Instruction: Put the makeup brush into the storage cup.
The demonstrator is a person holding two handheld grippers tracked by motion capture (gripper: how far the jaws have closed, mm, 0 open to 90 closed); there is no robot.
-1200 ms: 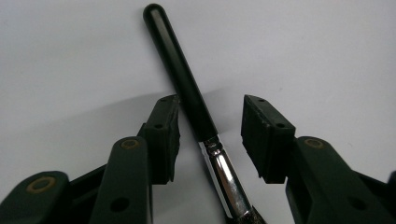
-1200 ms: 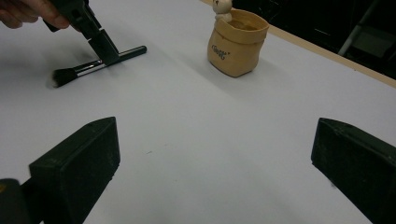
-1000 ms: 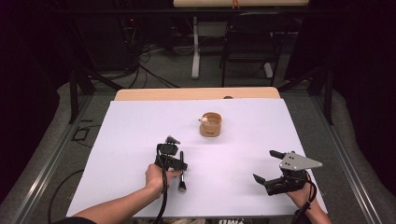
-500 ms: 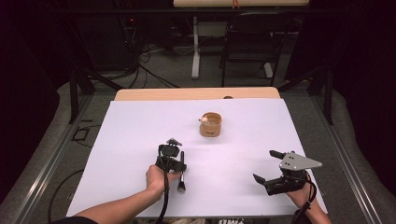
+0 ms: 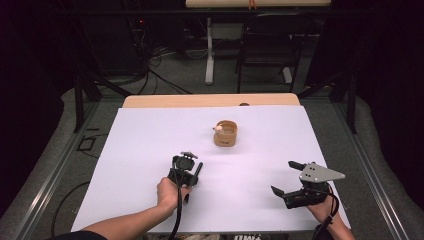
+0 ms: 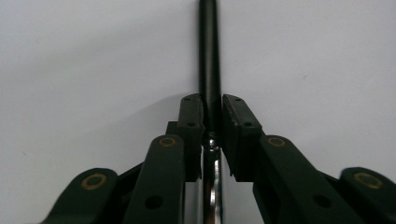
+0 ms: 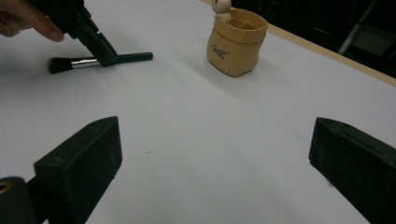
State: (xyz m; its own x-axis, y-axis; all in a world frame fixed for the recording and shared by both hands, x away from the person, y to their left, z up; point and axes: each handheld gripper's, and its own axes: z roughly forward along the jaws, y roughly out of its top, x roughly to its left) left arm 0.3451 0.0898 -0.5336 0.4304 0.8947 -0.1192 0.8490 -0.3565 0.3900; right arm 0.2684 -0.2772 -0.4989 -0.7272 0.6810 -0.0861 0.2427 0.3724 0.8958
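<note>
While your left gripper (image 5: 191,175) presses down on the white tabletop (image 5: 140,140), its fingers (image 6: 191,123) are closed on the brush (image 6: 208,60), gripping it where the black handle meets the shiny metal ferrule. In the left gripper view the handle runs straight up between the 2 fingers and away over the sheet. From the right gripper view you can see the brush lying flat on the tabletop, bristles toward your left hand (image 5: 169,192) and handle tip pointing toward the pouch (image 5: 225,133). That tan pouch stands upright past the middle of the tabletop, well apart from the brush, with a small pale figure at its rim. Your right gripper (image 5: 289,180) sits near the tabletop's near right corner, its fingers (image 7: 79,163) spread wide with nothing between them, aimed left across the sheet. Its grey plate (image 5: 320,173) is on top.
</note>
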